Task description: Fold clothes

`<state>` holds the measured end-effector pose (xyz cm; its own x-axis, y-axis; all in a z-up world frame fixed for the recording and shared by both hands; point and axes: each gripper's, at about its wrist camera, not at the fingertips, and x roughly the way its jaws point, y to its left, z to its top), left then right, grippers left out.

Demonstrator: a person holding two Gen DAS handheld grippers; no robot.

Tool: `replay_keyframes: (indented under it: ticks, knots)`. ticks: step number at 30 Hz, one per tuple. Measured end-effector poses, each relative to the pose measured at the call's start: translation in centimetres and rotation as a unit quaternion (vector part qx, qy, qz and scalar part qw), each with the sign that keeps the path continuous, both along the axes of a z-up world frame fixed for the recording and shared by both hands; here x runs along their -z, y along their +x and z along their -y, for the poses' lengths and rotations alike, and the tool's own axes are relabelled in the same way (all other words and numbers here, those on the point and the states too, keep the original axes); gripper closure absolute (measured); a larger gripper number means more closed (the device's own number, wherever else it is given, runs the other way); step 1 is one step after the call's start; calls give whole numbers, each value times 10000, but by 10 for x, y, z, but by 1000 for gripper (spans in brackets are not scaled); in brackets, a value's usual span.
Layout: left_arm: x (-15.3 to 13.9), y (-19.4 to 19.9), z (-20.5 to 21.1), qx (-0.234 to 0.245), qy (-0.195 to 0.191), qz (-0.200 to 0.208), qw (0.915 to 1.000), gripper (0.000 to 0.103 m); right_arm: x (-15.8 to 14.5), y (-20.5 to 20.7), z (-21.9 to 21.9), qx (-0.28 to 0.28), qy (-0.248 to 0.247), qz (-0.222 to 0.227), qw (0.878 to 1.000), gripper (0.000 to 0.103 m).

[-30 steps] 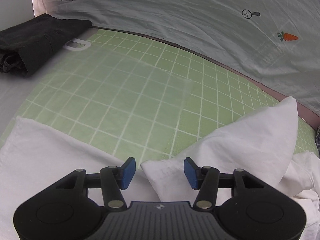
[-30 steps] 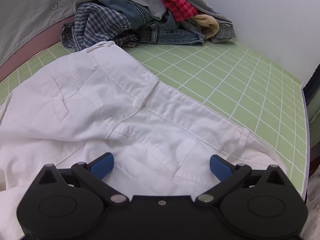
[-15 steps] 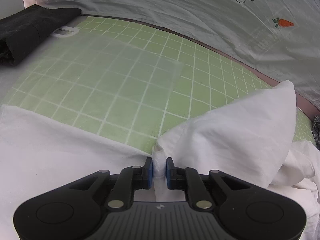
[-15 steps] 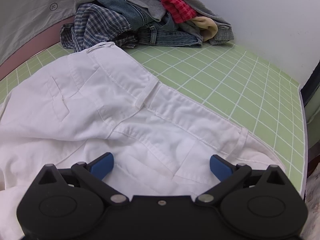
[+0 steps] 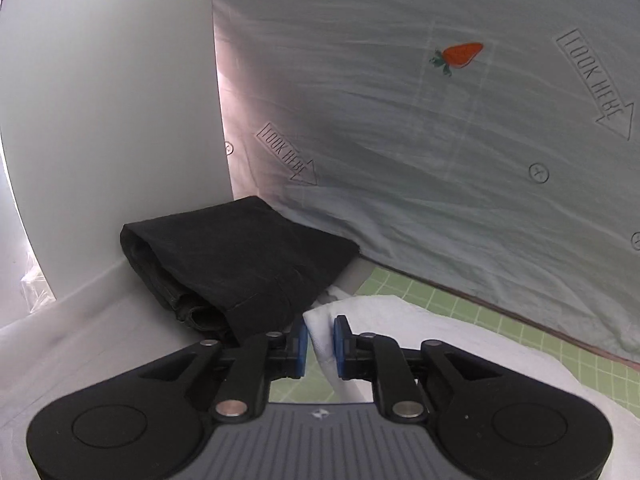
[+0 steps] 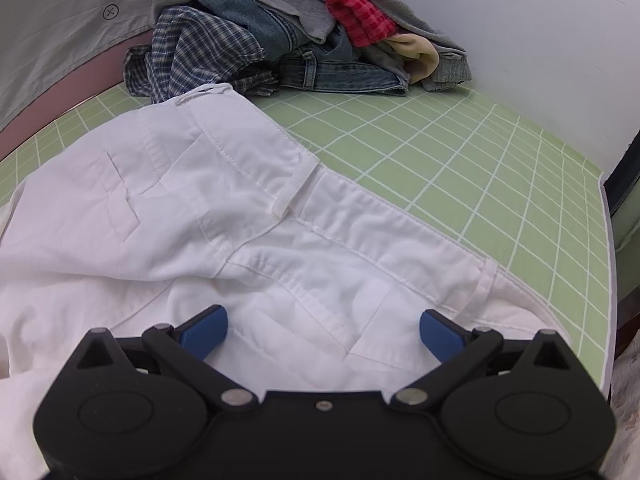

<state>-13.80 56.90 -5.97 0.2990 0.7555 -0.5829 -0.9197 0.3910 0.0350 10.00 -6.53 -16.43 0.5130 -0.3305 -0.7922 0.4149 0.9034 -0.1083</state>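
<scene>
We pinch a hem corner of the white cotton trousers in the left gripper, lifted to begin folding. Right gripper hovers spread above their seat. At 12 o'clock: folded black garment.

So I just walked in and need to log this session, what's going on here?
A person is folding clothes with a handheld gripper in each hand. The left gripper is shut on a corner of the white trousers, held up near the folded black garment. The right gripper is open, over the trousers' waistband end on the green grid mat. A pile of unfolded clothes waits at the mat's far end.
</scene>
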Motion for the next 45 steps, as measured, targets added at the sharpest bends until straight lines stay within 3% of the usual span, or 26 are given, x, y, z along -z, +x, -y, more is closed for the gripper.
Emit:
replay_keyframes:
  ticks: [2, 4, 6, 9, 14, 17, 22, 24, 27, 32, 37, 41, 43, 45]
  knots:
    - [13, 3, -2, -1, -166, -276, 9995, 80, 1, -1, 0, 52, 21, 19, 10000, 0]
    - [22, 1, 7, 175, -337, -238, 9990, 70, 0, 0, 0, 81, 29, 6, 10000, 0]
    - [34, -1, 19, 341, -525, -239, 9978, 53, -4, 2, -2, 0, 3, -104, 9999, 0]
    - [51, 0, 34, 487, -776, -341, 9952, 51, -10, 5, -6, -128, -42, -247, 9996, 7]
    - [64, 11, 35, 706, -1048, -408, 9911, 49, -32, 11, -29, -545, -174, 132, 9983, 9]
    - [64, 25, 27, 813, -1074, -386, 9901, 33, -40, 27, -48, -786, -7, 286, 9965, 9]
    - [65, 66, -2, 952, -1119, -370, 9885, 28, -39, 77, -95, -1100, 276, 294, 9931, 9]
    - [70, 88, -13, 1071, -1032, -490, 9877, 19, -39, 100, -115, -1104, 449, 264, 9925, 9]
    - [79, 121, -29, 1217, -987, -786, 9845, 19, -37, 133, -141, -1061, 766, 257, 9911, 9]
    - [87, 158, -51, 1471, -1050, -723, 9809, 16, -24, 179, -176, -865, 1089, -60, 9903, 9]
    - [101, 186, -60, 1630, -1268, -783, 9753, 15, -15, 191, -196, -659, 1534, -320, 9854, 9]
    - [111, 196, -52, 1745, -1279, -1050, 9707, 15, -7, 190, -207, -545, 1651, -602, 9829, 21]
    - [114, 195, -50, 1661, -1318, -1046, 9716, 19, -6, 187, -209, -578, 1605, -634, 9833, 25]
    - [116, 192, -48, 1564, -1376, -1016, 9728, 43, -8, 185, -208, -667, 1513, -640, 9842, 47]
